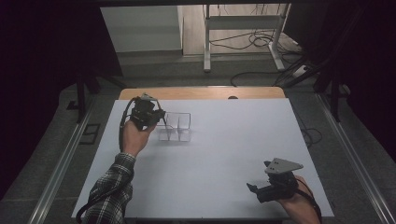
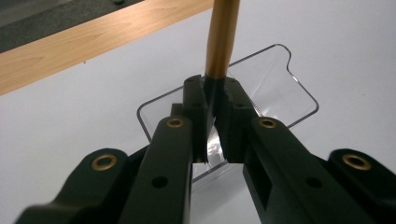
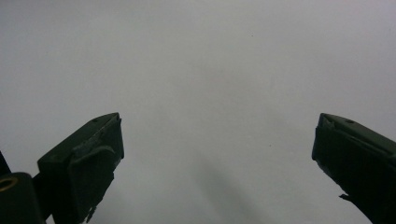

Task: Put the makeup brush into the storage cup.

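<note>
A clear plastic organiser (image 1: pixel 175 127) with compartments stands on the white table, left of the middle. My left gripper (image 1: pixel 159 114) hovers at its left end, shut on a gold pen (image 2: pixel 222 37) with a dark tip. In the left gripper view the pen sticks up from between the jaws, over the clear organiser (image 2: pixel 280 88). My right gripper (image 1: pixel 254 188) sits low near the table's front right edge, open, with nothing between its fingers (image 3: pixel 88 158); beyond them lies bare white tabletop.
The white sheet (image 1: pixel 224 154) covers a wooden table whose far edge (image 1: pixel 201 92) shows as a bare strip. Beyond it are a metal frame's legs (image 1: pixel 207 42) and cables on the floor.
</note>
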Motion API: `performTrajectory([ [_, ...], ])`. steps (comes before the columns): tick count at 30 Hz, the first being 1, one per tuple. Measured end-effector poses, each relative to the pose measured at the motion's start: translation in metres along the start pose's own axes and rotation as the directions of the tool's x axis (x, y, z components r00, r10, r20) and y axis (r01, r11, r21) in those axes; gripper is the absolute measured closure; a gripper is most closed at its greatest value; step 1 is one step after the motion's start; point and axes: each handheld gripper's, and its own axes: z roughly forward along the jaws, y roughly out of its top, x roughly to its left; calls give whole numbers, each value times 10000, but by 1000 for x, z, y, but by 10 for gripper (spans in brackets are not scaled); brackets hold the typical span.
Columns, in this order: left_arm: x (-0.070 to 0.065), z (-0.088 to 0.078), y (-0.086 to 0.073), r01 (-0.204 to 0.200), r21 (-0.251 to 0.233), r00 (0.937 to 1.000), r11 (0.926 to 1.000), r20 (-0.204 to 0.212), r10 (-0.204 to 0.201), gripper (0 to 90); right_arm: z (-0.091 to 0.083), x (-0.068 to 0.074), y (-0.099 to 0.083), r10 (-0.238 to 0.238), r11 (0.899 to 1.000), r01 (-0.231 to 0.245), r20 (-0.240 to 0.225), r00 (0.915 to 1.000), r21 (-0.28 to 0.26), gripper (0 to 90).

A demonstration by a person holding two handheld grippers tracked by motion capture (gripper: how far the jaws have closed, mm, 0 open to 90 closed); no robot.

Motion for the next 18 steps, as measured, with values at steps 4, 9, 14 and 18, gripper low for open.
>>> performTrajectory([
  [4,0,4,-1,-19,85,10000,10000,-32,19,835,0,0,0,-4,10000,4,-14,10000,21,26],
  [9,1,9,-4,-54,227,9999,9997,-151,57,835,1,1,0,-65,10000,65,-8,10000,63,26],
  [14,3,14,-6,45,289,9998,9996,-192,-40,835,2,1,-1,-94,9999,94,-24,10000,124,27],
  [18,3,17,-8,78,331,9998,9994,-196,-72,834,2,1,-1,-92,9998,92,-25,10000,157,28],
])
